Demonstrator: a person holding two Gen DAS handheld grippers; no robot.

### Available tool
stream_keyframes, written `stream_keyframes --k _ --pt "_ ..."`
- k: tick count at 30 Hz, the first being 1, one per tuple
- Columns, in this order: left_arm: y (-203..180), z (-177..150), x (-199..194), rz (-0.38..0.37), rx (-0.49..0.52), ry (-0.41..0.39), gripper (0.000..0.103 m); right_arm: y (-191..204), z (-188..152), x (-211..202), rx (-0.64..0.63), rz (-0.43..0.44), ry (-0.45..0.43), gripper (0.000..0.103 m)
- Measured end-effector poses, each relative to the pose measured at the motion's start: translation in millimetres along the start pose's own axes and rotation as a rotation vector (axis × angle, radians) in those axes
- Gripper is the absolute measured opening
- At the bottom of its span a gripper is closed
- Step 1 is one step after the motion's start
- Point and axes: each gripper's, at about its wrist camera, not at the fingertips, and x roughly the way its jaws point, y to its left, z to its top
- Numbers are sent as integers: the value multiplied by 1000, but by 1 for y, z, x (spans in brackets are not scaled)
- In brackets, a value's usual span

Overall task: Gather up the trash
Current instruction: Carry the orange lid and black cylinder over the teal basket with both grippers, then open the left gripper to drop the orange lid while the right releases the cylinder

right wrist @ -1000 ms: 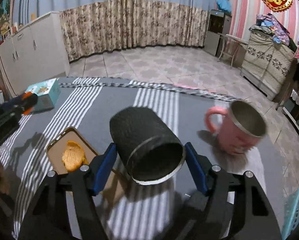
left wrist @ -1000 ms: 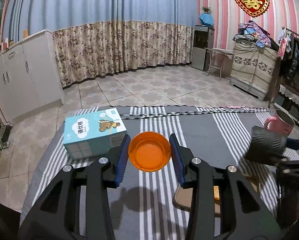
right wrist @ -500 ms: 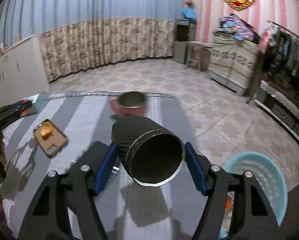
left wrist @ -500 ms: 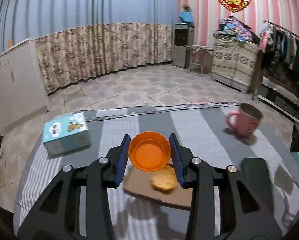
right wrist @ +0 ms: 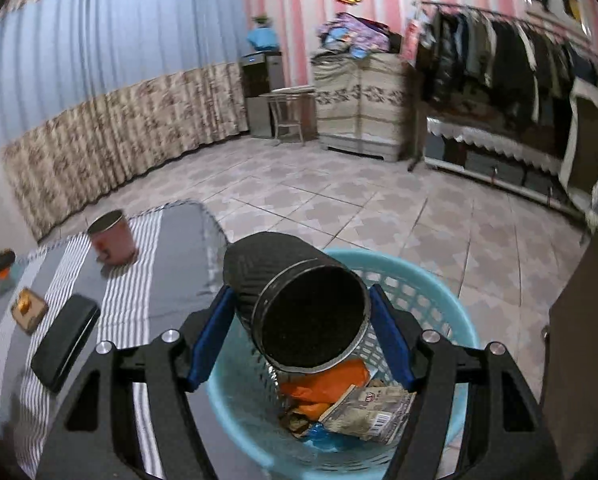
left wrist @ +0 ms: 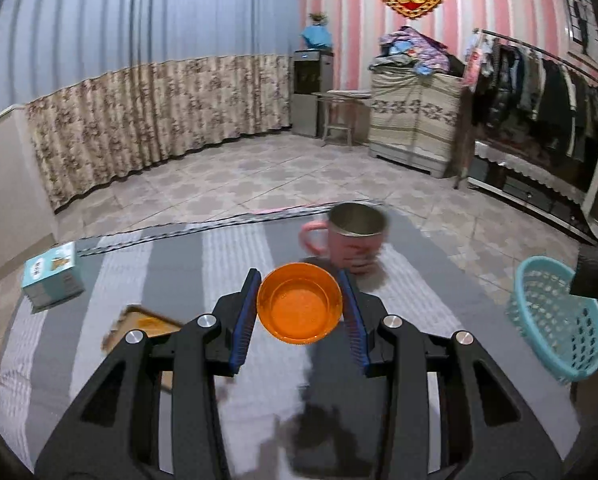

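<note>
My left gripper (left wrist: 299, 307) is shut on a small orange cup (left wrist: 299, 308) and holds it above the striped table (left wrist: 203, 264). My right gripper (right wrist: 302, 316) is shut on a black cylindrical can (right wrist: 299, 304), tilted mouth-forward, directly above a light blue basket (right wrist: 451, 312) on the floor beside the table. The basket holds orange wrapping and paper packets (right wrist: 355, 404). The basket also shows at the right of the left wrist view (left wrist: 555, 312), with the black can (left wrist: 595, 276) over its far edge.
A pink mug (left wrist: 351, 240) stands near the table's far edge, also in the right wrist view (right wrist: 113, 236). A brown tray with a biscuit (right wrist: 27, 308), a black case (right wrist: 65, 342) and a teal box (left wrist: 53, 276) lie on the table. Tiled floor lies beyond.
Both grippers have swung right. The right gripper carried the black can off the table to above the basket. The left gripper, still holding the orange cup, moved toward the pink mug.
</note>
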Motion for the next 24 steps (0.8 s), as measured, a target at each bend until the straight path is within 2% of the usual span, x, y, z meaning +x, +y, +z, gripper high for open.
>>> stream_keyframes --k 7,11,14,17,23,24 --pt "-94 -1 8 -94 64 4 39 -29 3 3 -56 -84 -8 68" --pt "-148 -5 14 -166 98 13 39 -61 3 5 1 -86 21 68" --pt "-181 -8 17 -216 116 20 39 -75 -2 6 11 -123 28 68" --pt "-224 -13 19 -270 166 25 39 -86 -4 9 46 -123 43 68" --pt "-272 -16 19 -342 237 30 39 -100 -6 10 95 -114 51 68" --pt "-276 -15 20 -358 244 34 42 -101 -6 10 98 -114 51 68"
